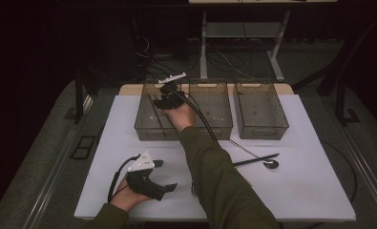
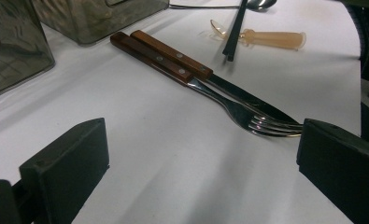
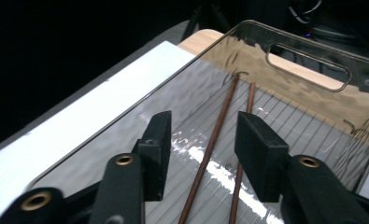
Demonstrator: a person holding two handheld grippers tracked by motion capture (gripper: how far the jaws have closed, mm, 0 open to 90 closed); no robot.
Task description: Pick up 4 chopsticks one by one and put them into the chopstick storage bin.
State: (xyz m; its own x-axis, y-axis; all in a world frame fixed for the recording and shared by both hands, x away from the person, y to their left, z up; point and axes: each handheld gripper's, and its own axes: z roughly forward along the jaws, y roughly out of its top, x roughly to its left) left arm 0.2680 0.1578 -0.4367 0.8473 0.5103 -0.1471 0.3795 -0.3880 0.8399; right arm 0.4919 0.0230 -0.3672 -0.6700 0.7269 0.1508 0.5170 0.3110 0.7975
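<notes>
R gripper (image 3: pixel 203 154) jaws apart over two thin brown wooden chopsticks (image 3: pixel 219 126) lying in clear smoky plastic bin (image 3: pixel 308 70); L gripper (image 2: pixel 201 172) open, empty, above table.

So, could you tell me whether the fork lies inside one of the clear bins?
No, the fork lies on the white table beside the knife, outside the bins.

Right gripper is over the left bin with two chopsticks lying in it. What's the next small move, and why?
Probably lift the right gripper straight out of the left bin: its jaws stand apart and both brown chopsticks lie on the bin floor, apparently released.
</notes>
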